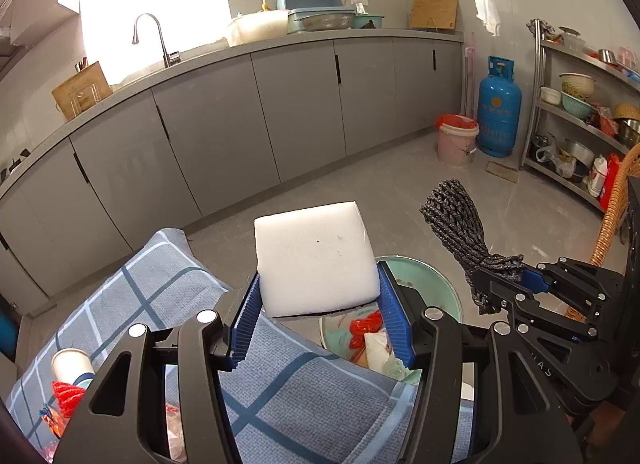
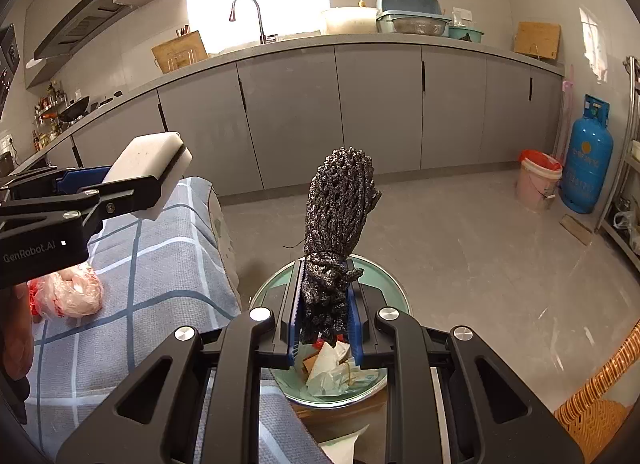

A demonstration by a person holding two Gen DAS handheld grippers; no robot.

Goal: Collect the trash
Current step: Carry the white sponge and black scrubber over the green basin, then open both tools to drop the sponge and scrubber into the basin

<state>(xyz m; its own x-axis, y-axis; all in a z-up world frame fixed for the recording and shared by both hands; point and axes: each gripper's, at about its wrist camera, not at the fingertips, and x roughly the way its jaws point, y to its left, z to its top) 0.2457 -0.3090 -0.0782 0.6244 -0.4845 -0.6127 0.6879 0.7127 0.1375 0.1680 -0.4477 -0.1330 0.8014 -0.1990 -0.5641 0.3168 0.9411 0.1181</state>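
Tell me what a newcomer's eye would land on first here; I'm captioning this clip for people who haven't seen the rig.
First, the white rectangular foam block, clamped in the left gripper above the blue-checked cloth. Next, the dark speckled bundle of knotted cord, held upright in the right gripper over the pale green round bin holding crumpled wrappers. Farther back, the bright blue gas cylinder stands by the grey cabinets.
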